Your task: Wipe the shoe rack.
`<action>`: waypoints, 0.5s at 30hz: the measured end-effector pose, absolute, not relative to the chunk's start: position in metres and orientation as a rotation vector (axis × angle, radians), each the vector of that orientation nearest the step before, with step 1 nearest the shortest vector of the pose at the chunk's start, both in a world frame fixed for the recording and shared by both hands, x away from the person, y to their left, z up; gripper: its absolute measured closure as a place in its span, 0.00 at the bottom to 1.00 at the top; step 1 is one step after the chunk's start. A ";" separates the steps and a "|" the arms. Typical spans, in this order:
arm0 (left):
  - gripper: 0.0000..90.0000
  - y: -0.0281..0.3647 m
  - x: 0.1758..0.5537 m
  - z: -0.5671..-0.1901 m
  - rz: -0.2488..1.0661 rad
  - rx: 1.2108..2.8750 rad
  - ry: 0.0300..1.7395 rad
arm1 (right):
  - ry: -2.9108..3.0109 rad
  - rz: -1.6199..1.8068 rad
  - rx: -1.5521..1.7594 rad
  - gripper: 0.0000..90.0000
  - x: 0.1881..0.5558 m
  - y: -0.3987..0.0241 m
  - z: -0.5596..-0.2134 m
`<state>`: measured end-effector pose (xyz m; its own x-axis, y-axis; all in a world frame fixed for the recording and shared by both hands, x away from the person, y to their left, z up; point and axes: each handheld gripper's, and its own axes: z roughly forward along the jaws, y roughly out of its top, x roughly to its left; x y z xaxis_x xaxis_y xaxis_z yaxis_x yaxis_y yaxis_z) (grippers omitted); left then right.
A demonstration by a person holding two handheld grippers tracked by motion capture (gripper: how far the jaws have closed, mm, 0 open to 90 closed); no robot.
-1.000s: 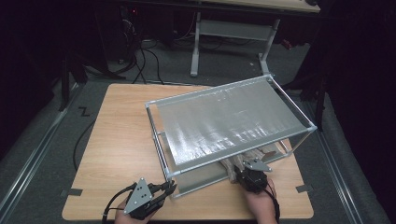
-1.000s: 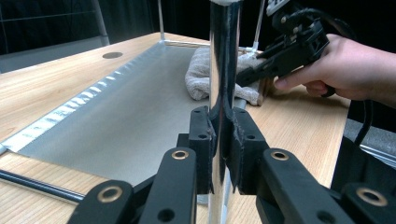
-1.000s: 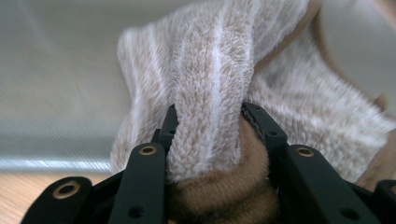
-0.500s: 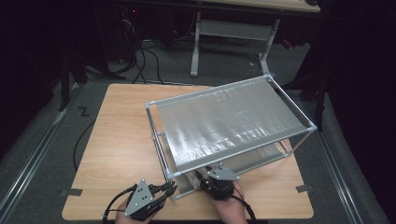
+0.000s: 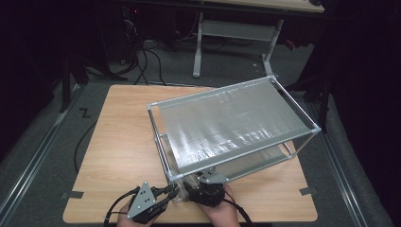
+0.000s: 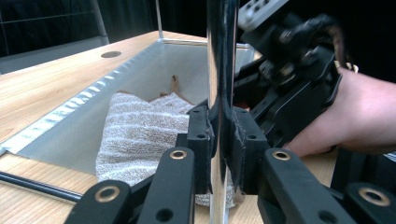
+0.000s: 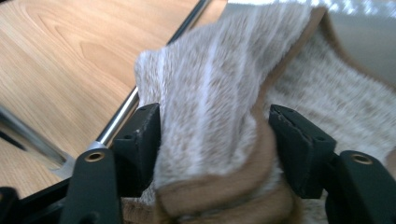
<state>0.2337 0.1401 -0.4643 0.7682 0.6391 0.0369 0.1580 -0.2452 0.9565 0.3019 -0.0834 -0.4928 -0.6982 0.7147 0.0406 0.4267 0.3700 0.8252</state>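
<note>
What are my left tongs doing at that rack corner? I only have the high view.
Observer: The left tongs are shut on the rack's chrome post.
Operator: And the right ones?
Observer: The right tongs have just been opening; a striped towel sits between them, unsqueezed.
Operator: Where does the towel lie?
Observer: Mostly on the silver lower shelf, by the post.

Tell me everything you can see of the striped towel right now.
The towel is beige terry cloth with pale stripes and a tan hem. It lies folded on the rack's lower silver shelf, near the corner post that the left tool clamps. One bunched fold sits between the right tool's jaws, which have just been opening; the left pad touches it, the right stands just clear.
</note>
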 end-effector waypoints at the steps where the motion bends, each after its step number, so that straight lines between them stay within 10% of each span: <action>1: 0.88 0.140 0.234 -0.465 0.511 1.791 0.621 | 2.294 1.254 0.991 0.40 0.301 -0.085 -0.491; 15: 0.88 0.140 0.234 -0.465 0.510 1.795 0.626 | 2.350 1.157 0.863 0.69 0.292 -0.072 -0.500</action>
<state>0.2340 0.1396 -0.4651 0.7665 0.6413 0.0348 0.1630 -0.2467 0.9553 0.2916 -0.0720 -0.4998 -0.7385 0.6710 -0.0663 0.3565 0.4721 0.8063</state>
